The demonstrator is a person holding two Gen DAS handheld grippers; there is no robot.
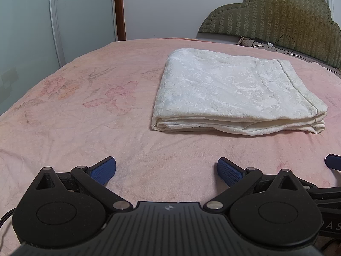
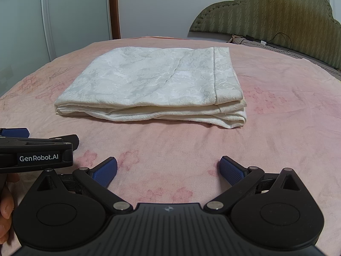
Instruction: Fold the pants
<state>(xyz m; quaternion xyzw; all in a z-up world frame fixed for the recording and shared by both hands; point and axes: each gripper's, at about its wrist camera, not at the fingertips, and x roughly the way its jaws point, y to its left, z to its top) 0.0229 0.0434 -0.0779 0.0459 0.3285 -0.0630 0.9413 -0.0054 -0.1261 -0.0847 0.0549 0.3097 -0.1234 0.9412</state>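
Note:
The white patterned pants [image 1: 232, 91] lie folded into a flat rectangular stack on the pink bed cover, seen also in the right wrist view as pants [image 2: 155, 85]. My left gripper [image 1: 166, 170] is open, hovering over bare cover short of the stack and to its left. My right gripper [image 2: 168, 170] is open too, nearer than the stack's front edge, with nothing between its blue pads [image 2: 231, 171]. Part of the left gripper's body [image 2: 36, 153] shows at the left edge of the right wrist view, with a hand [image 2: 6, 204] behind it.
The pink flowered bed cover [image 1: 85, 128] spreads in all directions. An olive padded headboard [image 1: 277, 10] stands at the back right, with a black cable [image 1: 285, 40] and small items at its foot. Wardrobe doors [image 1: 27, 21] and a wall lie beyond the bed's far edge.

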